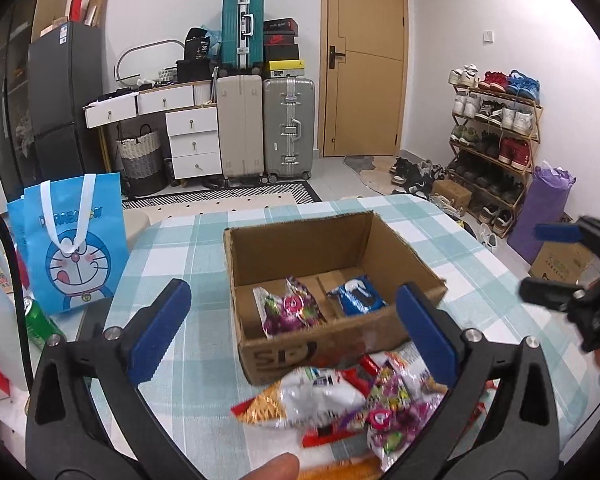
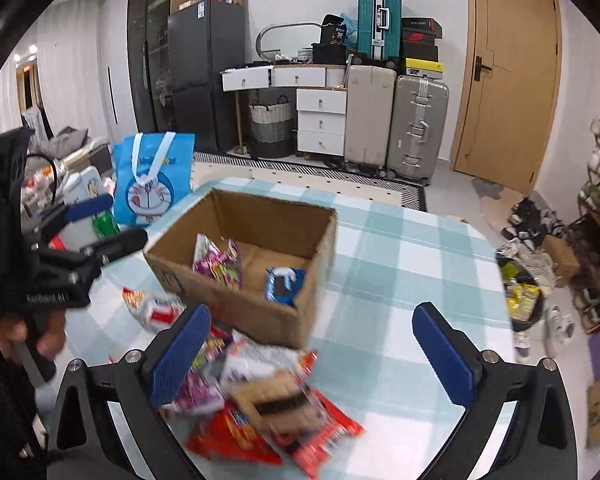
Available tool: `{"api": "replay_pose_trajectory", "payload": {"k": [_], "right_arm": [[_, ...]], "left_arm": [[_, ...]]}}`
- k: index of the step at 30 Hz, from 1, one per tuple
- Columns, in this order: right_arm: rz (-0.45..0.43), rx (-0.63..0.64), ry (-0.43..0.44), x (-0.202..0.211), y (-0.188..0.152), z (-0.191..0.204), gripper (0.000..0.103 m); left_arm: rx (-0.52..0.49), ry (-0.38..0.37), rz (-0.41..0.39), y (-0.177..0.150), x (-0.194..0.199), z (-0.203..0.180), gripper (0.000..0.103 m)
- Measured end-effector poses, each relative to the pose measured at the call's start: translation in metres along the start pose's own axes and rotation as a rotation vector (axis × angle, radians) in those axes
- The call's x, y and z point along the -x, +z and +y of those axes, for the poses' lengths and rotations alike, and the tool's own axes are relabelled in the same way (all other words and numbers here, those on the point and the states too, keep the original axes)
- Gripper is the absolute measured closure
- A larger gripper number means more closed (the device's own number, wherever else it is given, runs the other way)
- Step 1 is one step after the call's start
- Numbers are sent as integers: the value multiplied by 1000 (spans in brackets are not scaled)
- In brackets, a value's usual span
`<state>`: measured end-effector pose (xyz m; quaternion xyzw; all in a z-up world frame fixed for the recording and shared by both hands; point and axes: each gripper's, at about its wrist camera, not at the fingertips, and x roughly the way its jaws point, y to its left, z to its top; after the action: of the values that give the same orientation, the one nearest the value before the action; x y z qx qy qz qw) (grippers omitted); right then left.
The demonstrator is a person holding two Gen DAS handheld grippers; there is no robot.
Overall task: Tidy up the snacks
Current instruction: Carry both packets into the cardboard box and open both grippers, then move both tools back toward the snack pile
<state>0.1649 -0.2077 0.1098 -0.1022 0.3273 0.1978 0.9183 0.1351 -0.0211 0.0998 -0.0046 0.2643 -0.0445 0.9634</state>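
An open cardboard box (image 1: 380, 328) (image 2: 284, 316) stands on the checked table. Inside it lie a purple snack packet (image 1: 290, 310) (image 2: 218, 264) on the left and a blue cookie packet (image 1: 356, 296) (image 2: 284, 284) on the right. A loose pile of snack packets (image 1: 360, 396) (image 2: 260, 396) lies on the table in front of the box. My left gripper (image 1: 296, 332) is open and empty above the pile's left side; it also shows in the right wrist view (image 2: 112, 220). My right gripper (image 2: 312, 356) is open and empty over the pile; it also shows in the left wrist view (image 1: 548, 264).
A blue Doraemon bag (image 1: 76, 248) (image 2: 152, 184) and a green can (image 1: 40, 320) stand at the table's left. The table edge (image 1: 480, 232) lies beyond the box. Suitcases (image 1: 288, 128), drawers and a shoe rack (image 1: 496, 136) stand further back on the floor.
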Motion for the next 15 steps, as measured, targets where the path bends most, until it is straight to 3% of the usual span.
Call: {"api": "replay_pose_trajectory", "payload": {"k": [7,15], "right_arm": [[15,28,-104,65,-15,-16,0],[-35,28,-100,135,22,-9,0]], "left_arm": [[12,-10,0,-10,28,1,1],[-1,-4,-23,-13,59,-6,1]]}}
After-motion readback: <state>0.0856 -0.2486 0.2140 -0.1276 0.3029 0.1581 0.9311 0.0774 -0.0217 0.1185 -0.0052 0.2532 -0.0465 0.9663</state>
